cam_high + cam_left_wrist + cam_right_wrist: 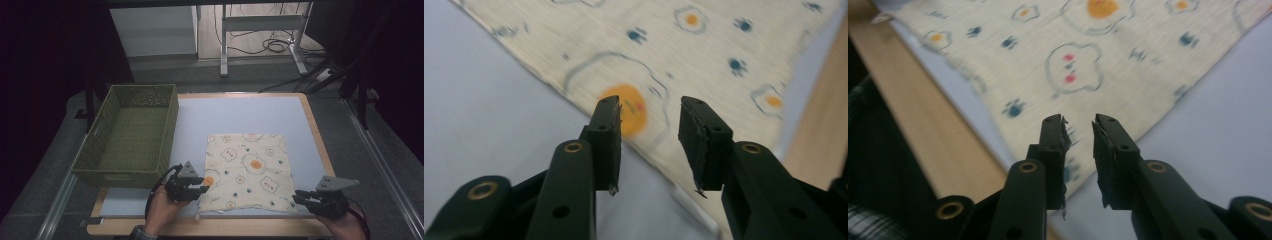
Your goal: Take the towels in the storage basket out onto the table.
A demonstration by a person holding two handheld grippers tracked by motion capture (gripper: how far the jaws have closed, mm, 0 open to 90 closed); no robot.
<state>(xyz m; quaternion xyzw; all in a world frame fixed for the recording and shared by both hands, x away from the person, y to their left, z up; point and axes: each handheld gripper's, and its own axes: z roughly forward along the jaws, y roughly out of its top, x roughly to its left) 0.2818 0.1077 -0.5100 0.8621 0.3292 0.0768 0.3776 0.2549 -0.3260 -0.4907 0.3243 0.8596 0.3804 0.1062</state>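
We have the cloth (248, 171) lying flat on the mat (200, 120), near and right of the basket (131, 135). Our left gripper (197, 188) hovers at its near-left edge, jaws apart; our right gripper (301, 196) sits at the near-right corner, jaws also apart, gripping nothing.

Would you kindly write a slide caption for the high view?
Both tools, left and right, open at the near corners of a printed cloth beside a green basket.
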